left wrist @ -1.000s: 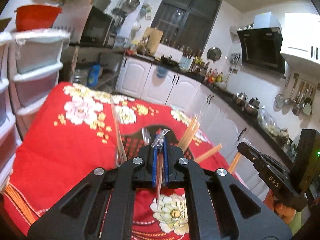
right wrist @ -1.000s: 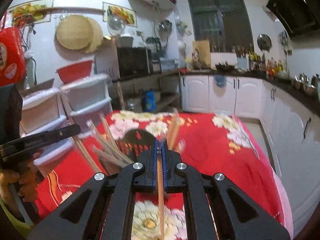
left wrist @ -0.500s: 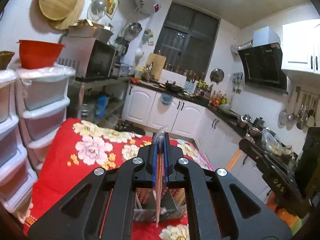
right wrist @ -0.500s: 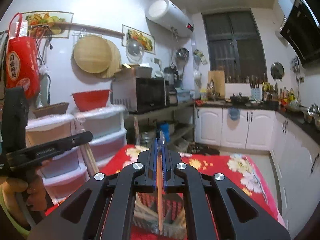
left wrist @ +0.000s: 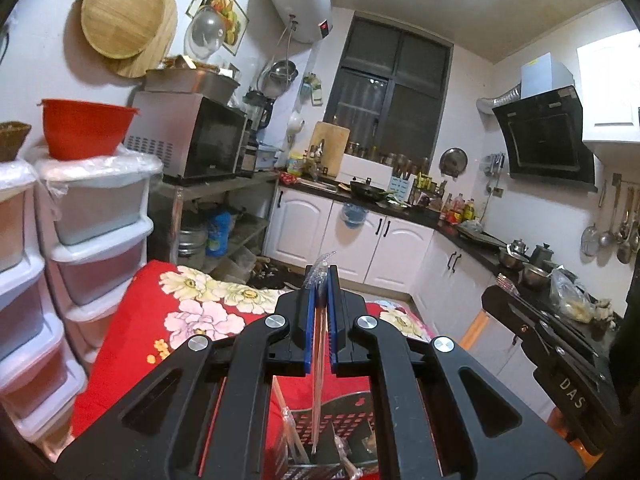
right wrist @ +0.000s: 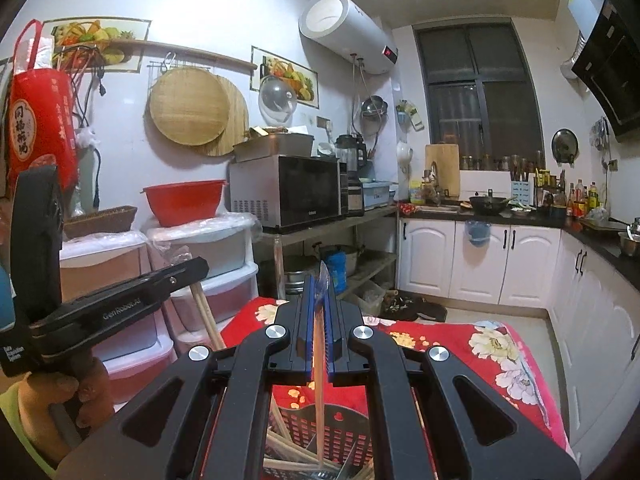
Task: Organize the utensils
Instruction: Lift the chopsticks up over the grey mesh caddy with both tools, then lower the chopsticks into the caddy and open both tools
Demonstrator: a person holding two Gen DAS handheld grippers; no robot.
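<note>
In the left wrist view my left gripper [left wrist: 320,280] is shut on a pair of chopsticks in a clear plastic sleeve [left wrist: 317,368]. It hangs down from the blue pads, its lower end inside a red perforated basket [left wrist: 348,426]. In the right wrist view my right gripper [right wrist: 318,292] is likewise shut on a sleeved pair of chopsticks [right wrist: 319,392], which points down into the same basket [right wrist: 340,420], where several more chopsticks lie. Each gripper shows in the other's view: the left gripper [right wrist: 120,304] with a person's hand under it, and the right gripper [left wrist: 560,364].
The basket stands on a table under a red floral cloth [left wrist: 160,332]. Stacked plastic drawers [left wrist: 96,216] with a red bowl [left wrist: 80,128] on top stand at the table's left. Beyond are a microwave [right wrist: 292,188] on a metal rack and white cabinets [right wrist: 480,264].
Both grippers have risen and tilted up, so the views swing from the tablecloth to the kitchen walls. The held chopsticks came up with them, and the basket sits lower in both views.
</note>
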